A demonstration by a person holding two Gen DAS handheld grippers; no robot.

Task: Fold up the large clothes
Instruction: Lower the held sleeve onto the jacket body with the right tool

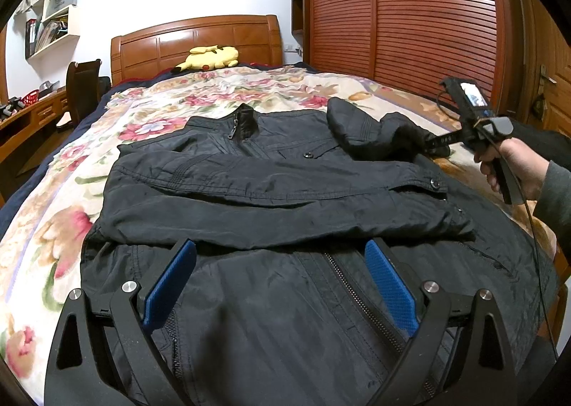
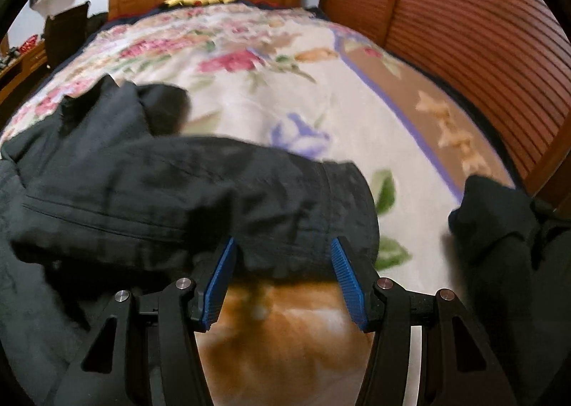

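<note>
Black jacket (image 1: 285, 227) lies front-up on the floral bedspread (image 1: 53, 227), collar toward the wooden headboard (image 1: 196, 38), zip running down the middle. One sleeve (image 1: 278, 188) already folded flat across the chest; likely placed there to square the body before a lengthwise fold. Other sleeve (image 2: 200, 199) is bunched and lifted off the bed on the jacket's far side. Right gripper (image 2: 282, 263) sits at that sleeve's cuff end, blue pads set wide on either side of the cloth; the right wrist view is blurred, and whether the pads actually pinch fabric I cannot tell, though they look apart. Right hand (image 1: 510, 163) holds the tool low, level with the sleeve. Left gripper (image 1: 282, 281) hovers over the lower front panel, jaws wide, holding nothing, probably ready to pin the hem. Yellow plush toy (image 1: 210, 58) rests by the headboard, well apart from the work.
</note>
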